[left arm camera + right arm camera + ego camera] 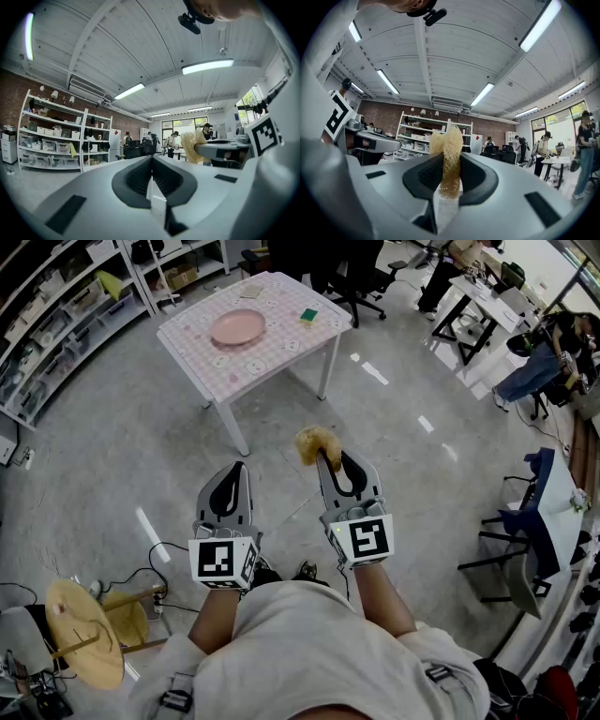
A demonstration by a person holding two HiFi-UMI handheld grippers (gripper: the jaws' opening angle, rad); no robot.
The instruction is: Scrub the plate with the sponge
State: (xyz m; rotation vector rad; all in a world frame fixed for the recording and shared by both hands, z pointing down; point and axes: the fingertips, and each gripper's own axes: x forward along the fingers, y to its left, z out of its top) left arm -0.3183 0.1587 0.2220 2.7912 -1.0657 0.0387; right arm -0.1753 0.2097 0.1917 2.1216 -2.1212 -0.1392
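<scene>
**Left tongs** (pixel 151 160): jaws together, nothing between them, held level.

**Right tongs** (pixel 450 159): clamped on a tan, fibrous, loofah-like sponge (pixel 448 137), which sticks out past the tips.

**Round pink plate** (pixel 238 327): lies on the bench with a pink checked cloth (pixel 281 357), well ahead of both tongs and touched by neither.

**Small green rectangular pad** (pixel 308 314): on the same bench near a corner, apart from the plate.

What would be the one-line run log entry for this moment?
left gripper: shut, empty | right gripper: shut on loofah sponge | pink plate: on table, untouched
</scene>
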